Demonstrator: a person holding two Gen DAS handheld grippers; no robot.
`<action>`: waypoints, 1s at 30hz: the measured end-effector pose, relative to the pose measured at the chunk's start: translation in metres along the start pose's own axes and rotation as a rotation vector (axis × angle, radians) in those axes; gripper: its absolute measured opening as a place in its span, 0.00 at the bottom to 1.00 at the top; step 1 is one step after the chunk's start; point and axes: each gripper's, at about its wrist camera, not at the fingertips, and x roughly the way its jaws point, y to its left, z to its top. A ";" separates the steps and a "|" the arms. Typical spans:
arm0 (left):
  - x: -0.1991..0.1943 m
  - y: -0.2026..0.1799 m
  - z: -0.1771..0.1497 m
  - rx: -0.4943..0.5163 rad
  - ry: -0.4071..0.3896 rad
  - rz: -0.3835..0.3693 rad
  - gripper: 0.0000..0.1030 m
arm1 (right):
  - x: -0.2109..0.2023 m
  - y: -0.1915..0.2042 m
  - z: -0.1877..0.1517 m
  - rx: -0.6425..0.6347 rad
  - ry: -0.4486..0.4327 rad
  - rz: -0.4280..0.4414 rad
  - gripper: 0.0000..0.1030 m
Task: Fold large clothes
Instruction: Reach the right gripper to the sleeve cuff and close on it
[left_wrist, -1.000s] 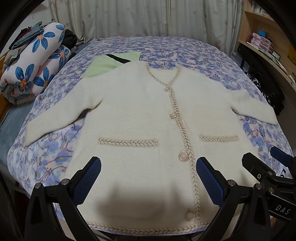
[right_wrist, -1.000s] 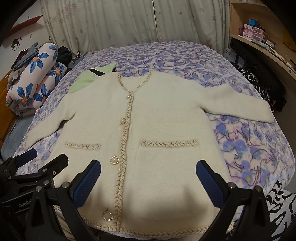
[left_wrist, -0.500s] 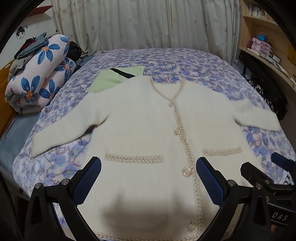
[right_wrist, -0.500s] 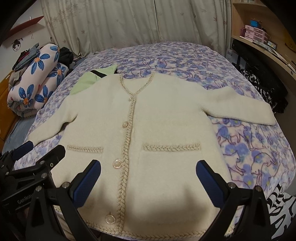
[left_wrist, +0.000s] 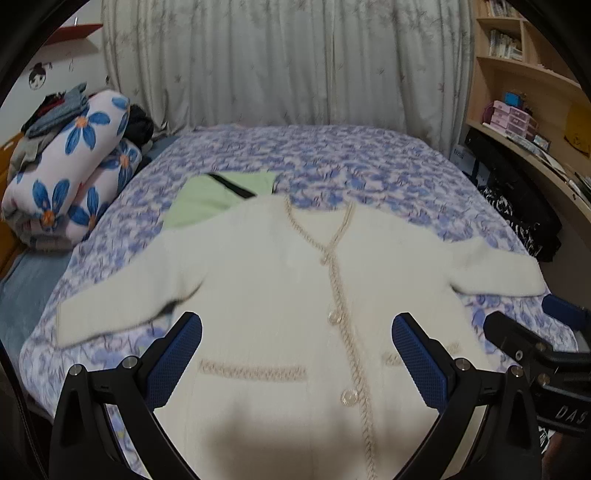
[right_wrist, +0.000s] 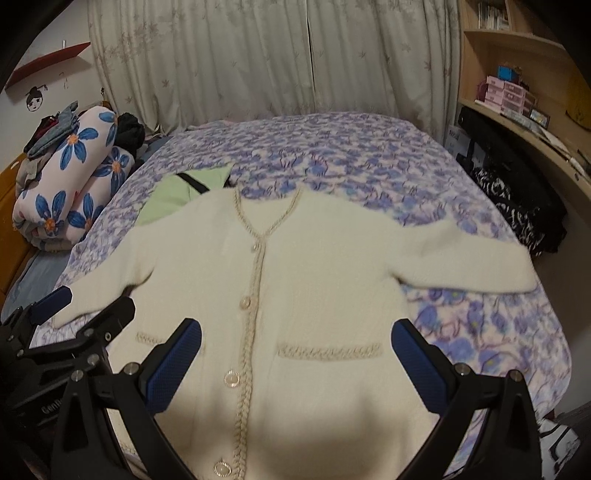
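The bed (left_wrist: 332, 155), with its blue flowered cover, carries one cardigan (left_wrist: 266, 280), cream and fluffy, lying flat and buttoned, face up, at the near half of the bed. It looks soft, thick and limp, rather light for its size, so I judge it will sag and fold easily but will not slip much on the cover. Good places to take hold seem to be the two sleeves near the cuffs, the left sleeve (left_wrist: 122, 306) and the right sleeve (right_wrist: 472, 266), or the shoulders, because the fabric there is free at the edge; the buttons are better avoided.

One green garment (left_wrist: 218, 199) lies partly under the far left shoulder. At the far left stand two rolled quilts (left_wrist: 74, 173). The cardigan shows two braided pockets and four buttons that I can count, one partly blurred.

The left claw (left_wrist: 297, 354) and the right claw (right_wrist: 295, 360) hover above the near hem, both wide apart and holding nothing
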 end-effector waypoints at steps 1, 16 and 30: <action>0.000 -0.002 0.004 0.002 -0.005 -0.001 0.99 | -0.003 -0.001 0.006 -0.008 -0.012 -0.012 1.00; 0.033 -0.055 0.055 0.030 -0.014 -0.017 0.99 | -0.020 -0.060 0.048 -0.018 -0.181 -0.093 1.00; 0.123 -0.166 0.063 0.147 -0.030 -0.111 0.99 | 0.077 -0.212 0.042 0.290 -0.003 -0.089 1.00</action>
